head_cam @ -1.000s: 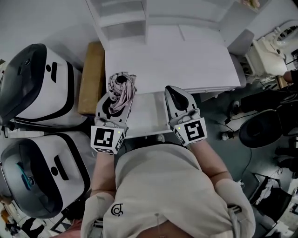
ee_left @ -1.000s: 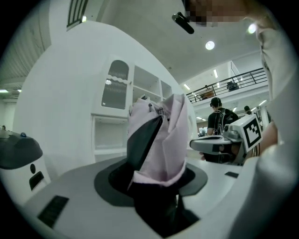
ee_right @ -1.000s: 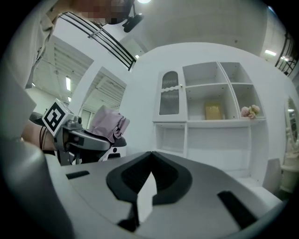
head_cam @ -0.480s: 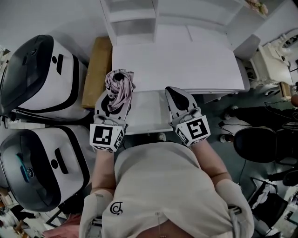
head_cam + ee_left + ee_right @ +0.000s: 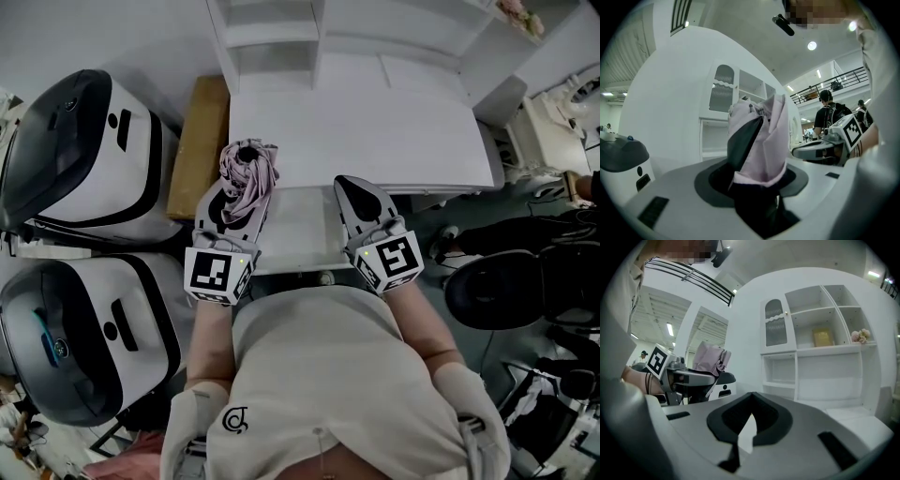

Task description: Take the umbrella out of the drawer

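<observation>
A folded pale pink umbrella point(image 5: 249, 172) stands out of my left gripper point(image 5: 242, 194), which is shut on it near its dark lower end. In the left gripper view the umbrella point(image 5: 761, 136) fills the space between the jaws. It is held above the left edge of the open white drawer point(image 5: 300, 230), below the white desk top point(image 5: 375, 131). My right gripper point(image 5: 354, 187) hovers over the drawer's right side, its fingertips touching and nothing between them. The right gripper view shows the same closed tips point(image 5: 750, 397), with the left gripper point(image 5: 693, 376) and umbrella point(image 5: 710, 359) beside it.
Two large white-and-black machines point(image 5: 75, 159) point(image 5: 84, 347) stand close on the left, with a cardboard box point(image 5: 202, 141) between them and the desk. A black office chair point(image 5: 497, 291) is on the right. White shelves point(image 5: 825, 348) rise behind the desk. People point(image 5: 829, 117) stand far off.
Both grippers keep nearly the same place and the umbrella stays held. The head view has shifted a little, and the black chair on the right sits lower and nearer in the picture.
</observation>
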`<state>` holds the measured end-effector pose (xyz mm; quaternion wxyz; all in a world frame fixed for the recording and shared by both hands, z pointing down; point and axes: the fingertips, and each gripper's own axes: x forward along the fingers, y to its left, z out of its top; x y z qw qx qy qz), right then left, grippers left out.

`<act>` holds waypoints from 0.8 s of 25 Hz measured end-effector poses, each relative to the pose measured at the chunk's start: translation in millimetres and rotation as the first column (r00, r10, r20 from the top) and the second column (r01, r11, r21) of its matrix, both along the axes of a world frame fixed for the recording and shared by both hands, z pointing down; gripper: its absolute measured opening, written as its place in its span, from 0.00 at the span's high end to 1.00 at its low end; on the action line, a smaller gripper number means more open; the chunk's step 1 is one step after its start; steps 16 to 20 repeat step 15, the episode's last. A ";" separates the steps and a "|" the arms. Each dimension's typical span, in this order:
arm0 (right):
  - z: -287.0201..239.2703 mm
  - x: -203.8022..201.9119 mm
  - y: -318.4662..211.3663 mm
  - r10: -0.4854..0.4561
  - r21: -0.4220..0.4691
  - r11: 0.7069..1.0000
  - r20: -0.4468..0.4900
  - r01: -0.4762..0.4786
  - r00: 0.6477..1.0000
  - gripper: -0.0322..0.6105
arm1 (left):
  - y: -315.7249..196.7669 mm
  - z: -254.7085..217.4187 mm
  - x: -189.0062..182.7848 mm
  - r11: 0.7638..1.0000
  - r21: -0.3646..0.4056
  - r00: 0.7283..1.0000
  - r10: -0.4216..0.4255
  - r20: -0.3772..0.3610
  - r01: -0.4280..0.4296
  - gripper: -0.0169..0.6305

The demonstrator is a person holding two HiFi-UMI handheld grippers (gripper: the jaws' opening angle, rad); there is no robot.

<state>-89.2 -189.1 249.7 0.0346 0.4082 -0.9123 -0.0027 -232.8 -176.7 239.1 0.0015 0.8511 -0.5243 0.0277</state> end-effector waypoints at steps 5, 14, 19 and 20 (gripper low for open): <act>3.4 0.0 -3.8 -0.003 -0.011 1.000 0.000 0.003 1.000 0.95 | -3.1 0.0 0.5 1.000 -0.001 1.000 -0.008 0.019 0.008 0.63; 6.3 7.0 -3.1 0.000 -0.025 1.000 0.011 0.001 1.000 0.94 | -2.4 -0.8 10.1 1.000 0.003 1.000 -0.001 0.030 0.001 0.63; 6.9 8.1 -2.8 0.000 -0.026 1.000 0.011 0.000 1.000 0.94 | -2.1 -0.6 11.6 1.000 0.002 1.000 0.001 0.031 -0.001 0.63; 6.9 8.1 -2.8 0.000 -0.026 1.000 0.011 0.000 1.000 0.94 | -2.1 -0.6 11.6 1.000 0.002 1.000 0.001 0.031 -0.001 0.63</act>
